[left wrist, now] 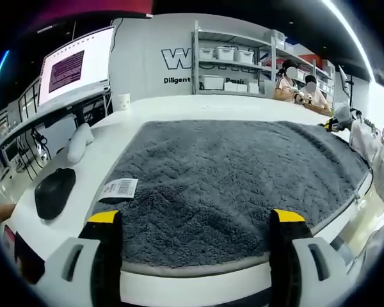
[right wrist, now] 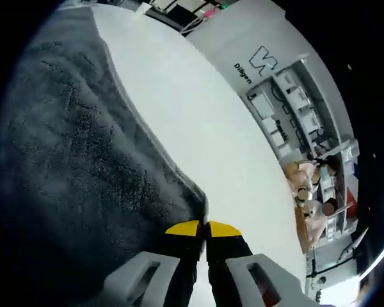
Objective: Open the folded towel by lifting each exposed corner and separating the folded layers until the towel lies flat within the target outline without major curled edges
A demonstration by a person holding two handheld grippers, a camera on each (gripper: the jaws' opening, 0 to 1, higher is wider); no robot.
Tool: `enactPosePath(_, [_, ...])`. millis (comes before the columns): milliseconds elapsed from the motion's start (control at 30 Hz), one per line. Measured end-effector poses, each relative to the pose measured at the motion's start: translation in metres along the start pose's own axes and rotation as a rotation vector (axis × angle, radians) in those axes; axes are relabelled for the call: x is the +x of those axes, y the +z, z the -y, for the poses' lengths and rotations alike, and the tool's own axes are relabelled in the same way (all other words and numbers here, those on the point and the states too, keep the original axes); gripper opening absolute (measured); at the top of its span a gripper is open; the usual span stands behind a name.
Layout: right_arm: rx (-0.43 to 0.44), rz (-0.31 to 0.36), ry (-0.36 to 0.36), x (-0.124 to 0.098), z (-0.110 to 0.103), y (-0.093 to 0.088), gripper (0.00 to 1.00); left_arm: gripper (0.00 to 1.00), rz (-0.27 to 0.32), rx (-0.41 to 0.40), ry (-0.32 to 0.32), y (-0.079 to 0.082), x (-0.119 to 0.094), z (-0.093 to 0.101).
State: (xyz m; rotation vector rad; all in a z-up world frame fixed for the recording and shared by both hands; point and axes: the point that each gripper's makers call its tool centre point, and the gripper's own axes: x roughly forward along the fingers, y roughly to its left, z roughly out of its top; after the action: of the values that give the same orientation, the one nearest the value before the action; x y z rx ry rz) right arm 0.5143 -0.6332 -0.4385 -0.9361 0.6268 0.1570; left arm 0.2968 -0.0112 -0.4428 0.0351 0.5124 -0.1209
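Holding the towel (left wrist: 230, 185) at two places, we have it spread wide over the white tabletop (left wrist: 179, 105), its grey pile reaching from the near edge toward the far side. Our left tool (left wrist: 195, 220) stands wide open, one jaw on each side of the near hem, gripping nothing. Our right tool (right wrist: 202, 229) has its yellow-tipped jaws pressed nearly together on the towel's edge (right wrist: 195, 195), right at a corner where the cloth meets bare tabletop. That same tool shows at the far right corner in the left gripper view (left wrist: 336, 121).

We judge the towel soft, limp and fairly thick. It will sag and drag rather than slide as a sheet, and its plush surface should give a sure hold. The bound hem and the corners look like the best places to pinch, since they are firmer than the pile. A white barcode tag (left wrist: 118, 189) lies at the near left edge. A black mouse (left wrist: 54, 192) and a paper cup (left wrist: 122, 101) sit to the left, well apart from the cloth.
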Motion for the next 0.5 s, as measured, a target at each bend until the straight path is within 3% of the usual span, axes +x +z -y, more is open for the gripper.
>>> enactPosePath(433, [0.066,-0.019,-0.003,0.003,0.002,-0.004,0.0,0.95,0.001,-0.001,0.001,0.0,0.0,0.0])
enactPosePath(500, [0.089,-0.024,-0.043,0.001,0.009,-0.005,0.07,0.95,0.002,0.0,0.001,0.0,0.0,0.0])
